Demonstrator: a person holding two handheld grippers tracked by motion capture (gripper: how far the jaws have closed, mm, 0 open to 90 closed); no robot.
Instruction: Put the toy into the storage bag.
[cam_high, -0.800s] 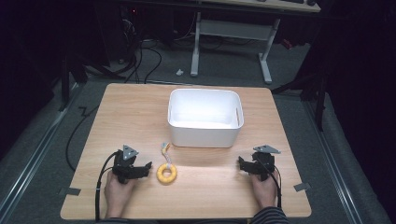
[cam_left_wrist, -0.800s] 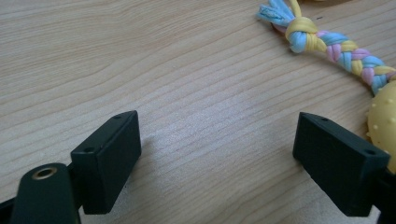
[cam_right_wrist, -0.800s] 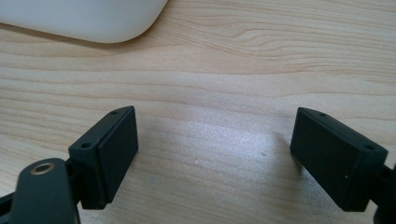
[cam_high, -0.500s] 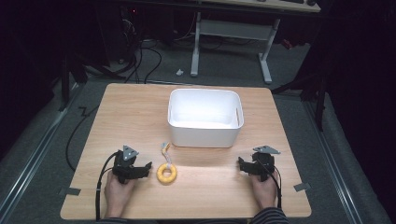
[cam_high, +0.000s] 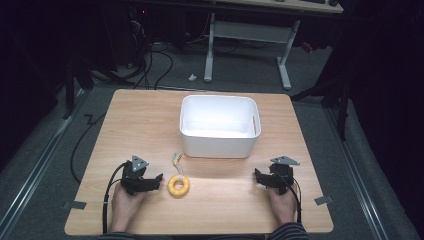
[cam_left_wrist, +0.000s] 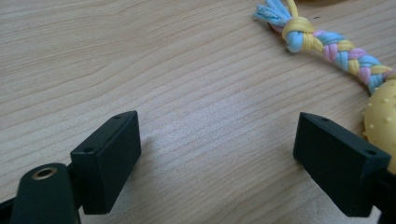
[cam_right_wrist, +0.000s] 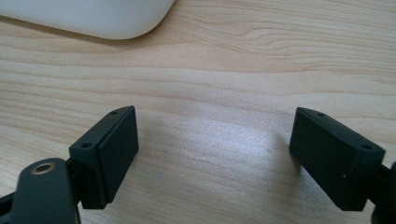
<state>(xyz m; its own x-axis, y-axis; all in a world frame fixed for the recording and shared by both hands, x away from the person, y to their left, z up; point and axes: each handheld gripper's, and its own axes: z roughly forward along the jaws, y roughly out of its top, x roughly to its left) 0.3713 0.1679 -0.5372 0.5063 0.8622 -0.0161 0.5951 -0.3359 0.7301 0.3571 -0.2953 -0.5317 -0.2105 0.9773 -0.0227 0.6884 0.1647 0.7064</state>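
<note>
Ring toy (cam_high: 178, 185) just beside left gripper's (cam_high: 158, 178) fingers (cam_left_wrist: 343, 170)

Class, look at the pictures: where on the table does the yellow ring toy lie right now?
In the high view the yellow ring toy lies near the table's front edge, just right of the left claw and in front of the white bin.

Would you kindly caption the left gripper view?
Open left gripper on wooden table, beside yellow ring toy with braided rope.
</note>
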